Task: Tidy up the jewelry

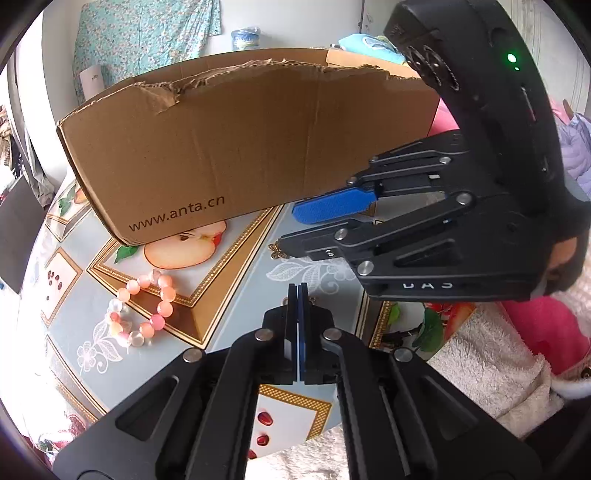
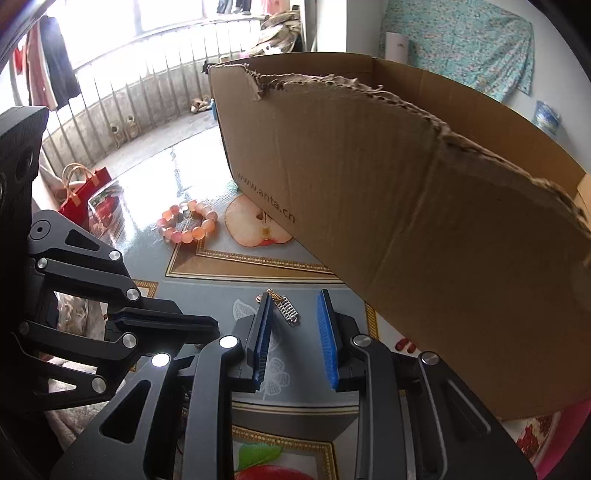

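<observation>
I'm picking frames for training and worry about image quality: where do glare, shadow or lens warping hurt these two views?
Right wrist view: the window is blown out and glare streaks the floor beyond the bead bracelet; the cardboard box wall facing the camera sits in shade. Left wrist view: evener light, bead bracelet crisp. Both: fisheye bends the box edges, dark vignette at the corners.

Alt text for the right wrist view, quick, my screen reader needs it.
The right gripper, jaws open, hovers over a small metal hair clip on the patterned tablecloth, with a torn cardboard box just right of it. A pink bead bracelet lies farther back, and the left gripper, shut, reaches in from the left.
</observation>
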